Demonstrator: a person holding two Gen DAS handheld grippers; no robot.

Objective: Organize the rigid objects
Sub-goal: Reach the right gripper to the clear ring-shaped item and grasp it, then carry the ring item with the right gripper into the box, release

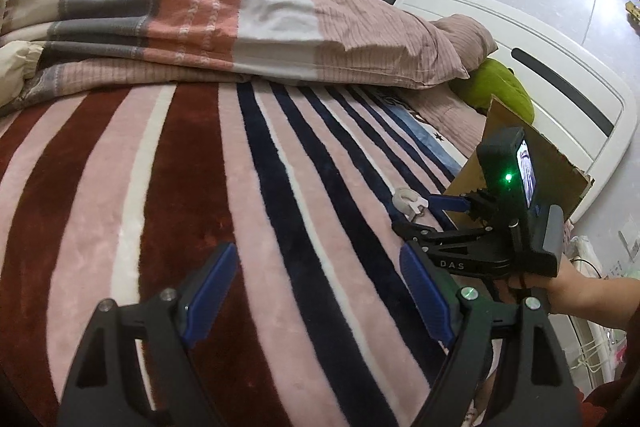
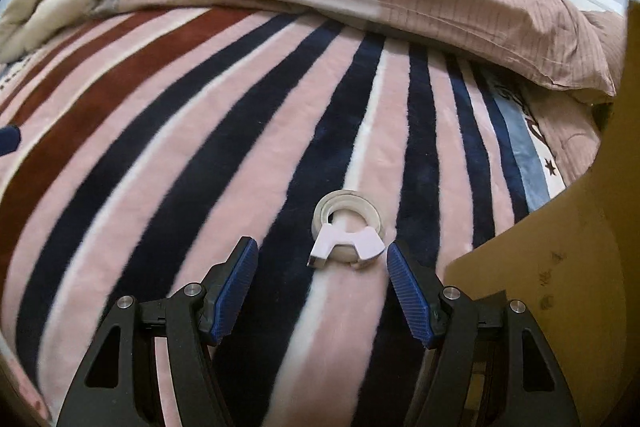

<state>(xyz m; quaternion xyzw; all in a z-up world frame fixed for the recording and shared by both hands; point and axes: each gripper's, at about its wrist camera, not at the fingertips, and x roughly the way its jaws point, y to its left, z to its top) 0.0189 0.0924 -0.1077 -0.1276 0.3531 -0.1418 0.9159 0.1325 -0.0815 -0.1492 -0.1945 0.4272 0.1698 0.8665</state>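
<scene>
A small white tape dispenser with a clear tape roll (image 2: 346,231) lies on the striped plush blanket (image 2: 200,131). My right gripper (image 2: 322,247) hovers just short of it, open. The tape sits ahead of the gap, nearer the right fingertip, and nothing touches the pads. In the left wrist view the same tape dispenser (image 1: 408,202) shows at the tips of the right gripper (image 1: 418,213), which a person's hand holds. My left gripper (image 1: 317,251) stands open over bare blanket with nothing between its fingers.
A brown cardboard box (image 2: 560,247) stands close on the right of the tape, seen as the cardboard box (image 1: 520,155) behind the right gripper. A folded duvet (image 1: 200,19) and pillows fill the far side of the bed. A white headboard (image 1: 560,75) rises at the right.
</scene>
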